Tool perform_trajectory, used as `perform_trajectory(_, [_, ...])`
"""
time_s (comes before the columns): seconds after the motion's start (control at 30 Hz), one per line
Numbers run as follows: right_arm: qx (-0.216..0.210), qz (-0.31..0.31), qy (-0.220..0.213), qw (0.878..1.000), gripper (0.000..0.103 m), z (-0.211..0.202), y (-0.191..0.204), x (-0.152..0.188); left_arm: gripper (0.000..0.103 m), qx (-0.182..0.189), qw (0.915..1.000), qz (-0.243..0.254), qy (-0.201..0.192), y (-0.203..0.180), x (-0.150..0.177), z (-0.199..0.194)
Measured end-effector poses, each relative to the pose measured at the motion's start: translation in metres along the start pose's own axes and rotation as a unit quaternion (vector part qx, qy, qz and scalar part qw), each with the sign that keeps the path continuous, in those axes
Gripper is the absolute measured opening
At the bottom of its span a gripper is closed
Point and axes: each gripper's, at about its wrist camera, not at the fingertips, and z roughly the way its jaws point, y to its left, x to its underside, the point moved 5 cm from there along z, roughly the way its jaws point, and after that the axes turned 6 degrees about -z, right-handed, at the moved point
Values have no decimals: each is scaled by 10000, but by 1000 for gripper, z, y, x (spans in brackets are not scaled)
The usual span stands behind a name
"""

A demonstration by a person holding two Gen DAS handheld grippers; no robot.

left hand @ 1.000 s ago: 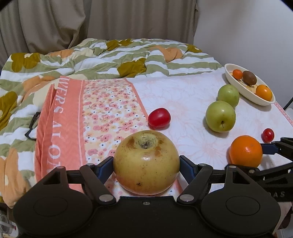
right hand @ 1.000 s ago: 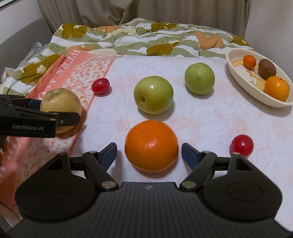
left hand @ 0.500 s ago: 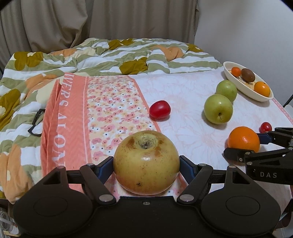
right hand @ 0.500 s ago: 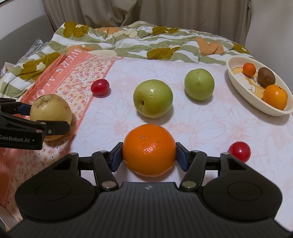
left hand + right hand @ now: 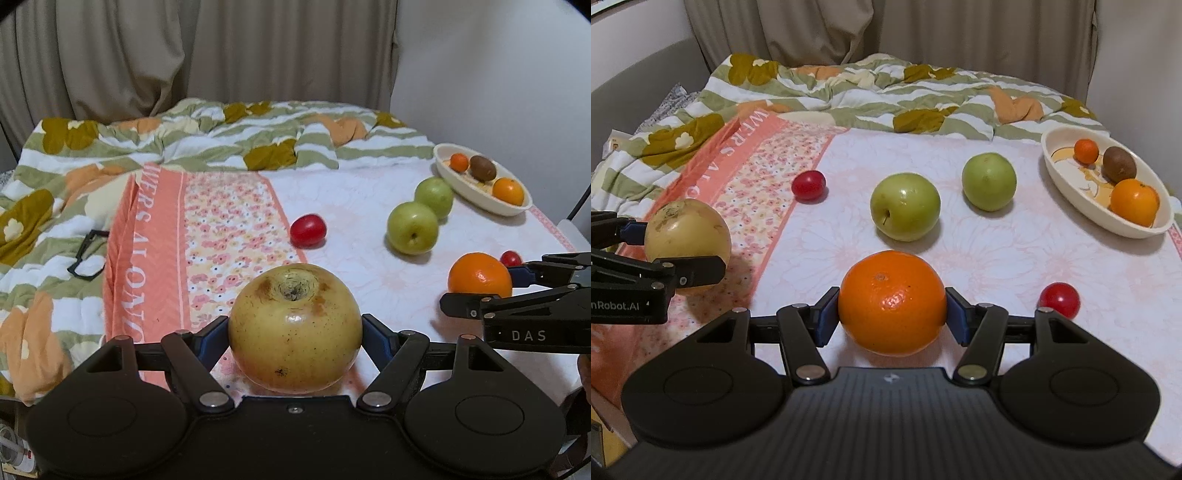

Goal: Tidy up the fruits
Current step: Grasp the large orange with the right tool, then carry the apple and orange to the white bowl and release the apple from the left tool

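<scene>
On the bed's floral sheet (image 5: 1015, 258), the left gripper (image 5: 294, 330) clenched a yellow apple (image 5: 294, 328) over the pink floral band, and the right gripper (image 5: 892, 314) clamped the large orange (image 5: 892, 302). Two green apples (image 5: 905, 206) lay beyond, near the white bowl (image 5: 1071, 192).

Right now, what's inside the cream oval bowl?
The cream oval bowl holds a small orange tangerine, a brown kiwi and a larger orange; anything beneath them is hidden.
</scene>
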Motion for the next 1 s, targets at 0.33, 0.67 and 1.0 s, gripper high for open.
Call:
perform_trajectory(0.33, [3,177,-263,9995,74,-53,-19,-10,79,61,9990,105,-425,-35,-15,-45])
perform_trajectory(0.67, [6,392,-626,9973,74,-107,-83,-25,79,97,9976,52,-688,-95,-38,-78])
perform_trajectory(1.0, [-91,230,-736,9970,74,-122,-174,-30,79,-63,9953,-188,-944,-170,-66,-73])
